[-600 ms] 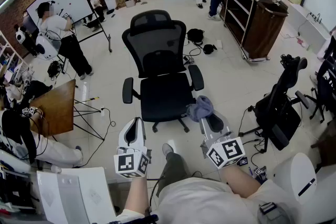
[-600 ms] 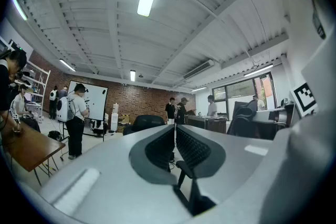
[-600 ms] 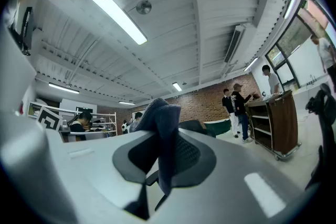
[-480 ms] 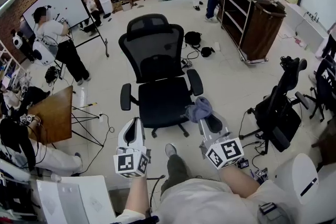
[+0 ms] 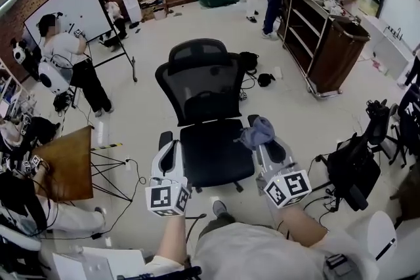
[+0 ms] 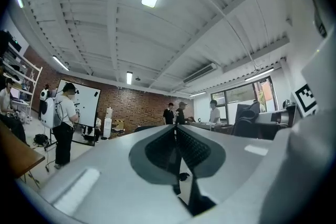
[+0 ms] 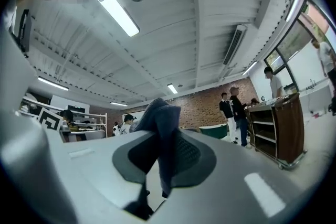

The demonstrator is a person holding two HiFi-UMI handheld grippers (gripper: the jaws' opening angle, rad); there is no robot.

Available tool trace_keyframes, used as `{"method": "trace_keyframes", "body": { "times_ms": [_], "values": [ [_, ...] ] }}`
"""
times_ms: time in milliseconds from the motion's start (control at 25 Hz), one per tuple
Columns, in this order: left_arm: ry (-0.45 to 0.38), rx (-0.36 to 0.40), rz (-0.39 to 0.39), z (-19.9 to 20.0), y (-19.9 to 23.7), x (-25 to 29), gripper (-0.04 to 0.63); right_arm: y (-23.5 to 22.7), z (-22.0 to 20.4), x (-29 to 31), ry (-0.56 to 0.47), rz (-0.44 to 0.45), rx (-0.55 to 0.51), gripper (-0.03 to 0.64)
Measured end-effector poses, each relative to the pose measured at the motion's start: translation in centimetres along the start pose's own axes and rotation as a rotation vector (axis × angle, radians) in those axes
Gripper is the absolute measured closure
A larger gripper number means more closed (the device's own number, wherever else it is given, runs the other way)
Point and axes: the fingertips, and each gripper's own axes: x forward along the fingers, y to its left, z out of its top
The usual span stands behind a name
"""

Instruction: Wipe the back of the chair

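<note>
Now the chair (image 5: 209, 101) sits nearer to the person than it did half a second ago. In the head view both claws then hung over bare floor short of the seat (image 5: 213, 157); they now overlap its front edge, one at each front corner. The shoe (image 5: 220, 208) is close under the seat as well, so the person seems to have stepped in rather than only stretched out the arms. The chair faces the person, its mesh backrest (image 5: 203, 72) upright on the far side of the seat.

The right claw (image 7: 167, 139) is clenched on a grey-blue cloth (image 5: 256, 132), which bunches up above the jaw tips and hangs down between them in the right gripper view. The left claw (image 6: 175, 131) is pressed together with nothing in it. Both grips look the same as they did a moment ago.

For the task, the gap has shrunk but is not shut. The cloth hangs over the front right of the seat, well apart from the backrest and touching no part of it. I judge this a closing-in with the cloth ready. Whether the mesh has already been rubbed, one moment cannot tell. Reaching it would mean carrying the cloth up and across the seat.
</note>
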Motion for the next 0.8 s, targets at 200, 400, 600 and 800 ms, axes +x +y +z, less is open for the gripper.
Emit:
{"method": "trace_keyframes", "body": {
  "times_ms": [200,400,600,800],
  "values": [
    [0.024,-0.003,-0.021,-1.5,5.5,5.7,0.54,-0.6,-2.6,7.3,0.014,-0.034,0.01,0.571],
    [0.068,-0.002,-0.033,-3.3,8.3,12.4,0.541,-3.6,-4.9,13.8,0.069,-0.047,0.045,0.571],
    [0.092,0.004,-0.012,-4.5,8.7,15.8,0.541,-6.8,-7.0,19.0,0.101,-0.022,0.074,0.571],
    [0.079,-0.007,0.039,-5.1,9.7,15.7,0.541,-7.3,-16.3,34.6,0.244,0.024,0.06,0.571]
  ]
}}
